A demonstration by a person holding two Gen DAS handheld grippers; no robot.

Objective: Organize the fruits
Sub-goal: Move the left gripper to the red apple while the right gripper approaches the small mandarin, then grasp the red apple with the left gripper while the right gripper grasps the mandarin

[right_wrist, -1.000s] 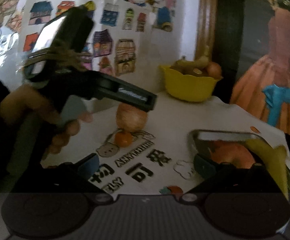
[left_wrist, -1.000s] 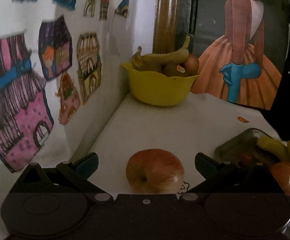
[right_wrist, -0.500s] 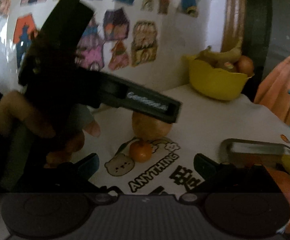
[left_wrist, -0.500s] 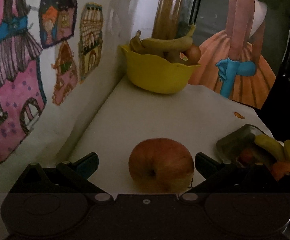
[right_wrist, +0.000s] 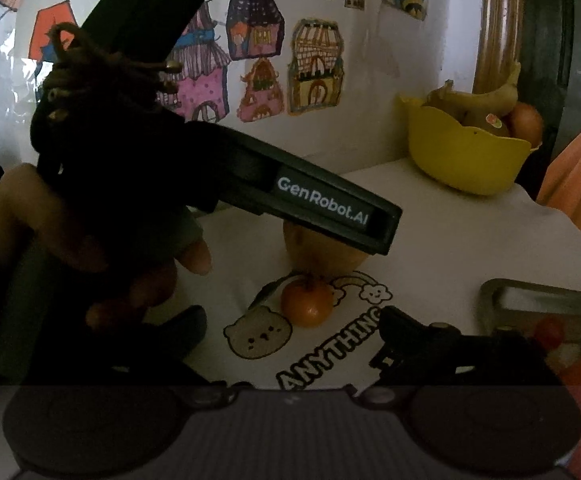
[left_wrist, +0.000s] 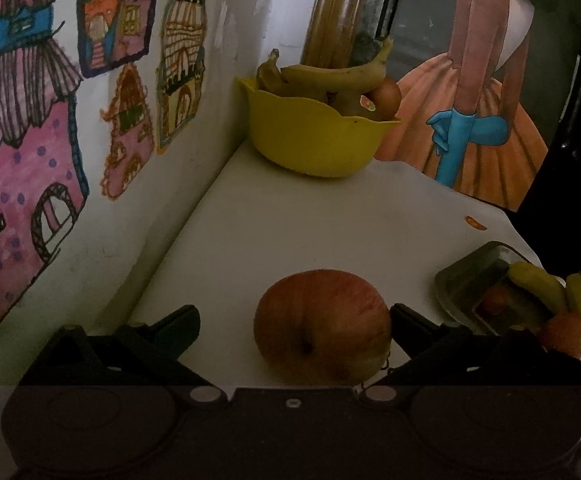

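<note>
In the left wrist view, the left gripper [left_wrist: 292, 322] had its black fingers spread wide around a round red-yellow apple [left_wrist: 322, 326] resting on the white tablecloth [left_wrist: 290, 224]; the right finger sat just beside the apple, the left one apart from it. Far off stood a yellow plastic bowl [left_wrist: 314, 140] holding bananas [left_wrist: 330, 70], and at the right a grey metal tray [left_wrist: 470, 280] with more fruit.

In the right wrist view, the right gripper [right_wrist: 290, 328] was likewise spread, holding nothing. A small orange tangerine [right_wrist: 307, 302] lay near it, just in front of the apple [right_wrist: 322, 254], which the left gripper's black body [right_wrist: 314, 200] partly hid.
</note>
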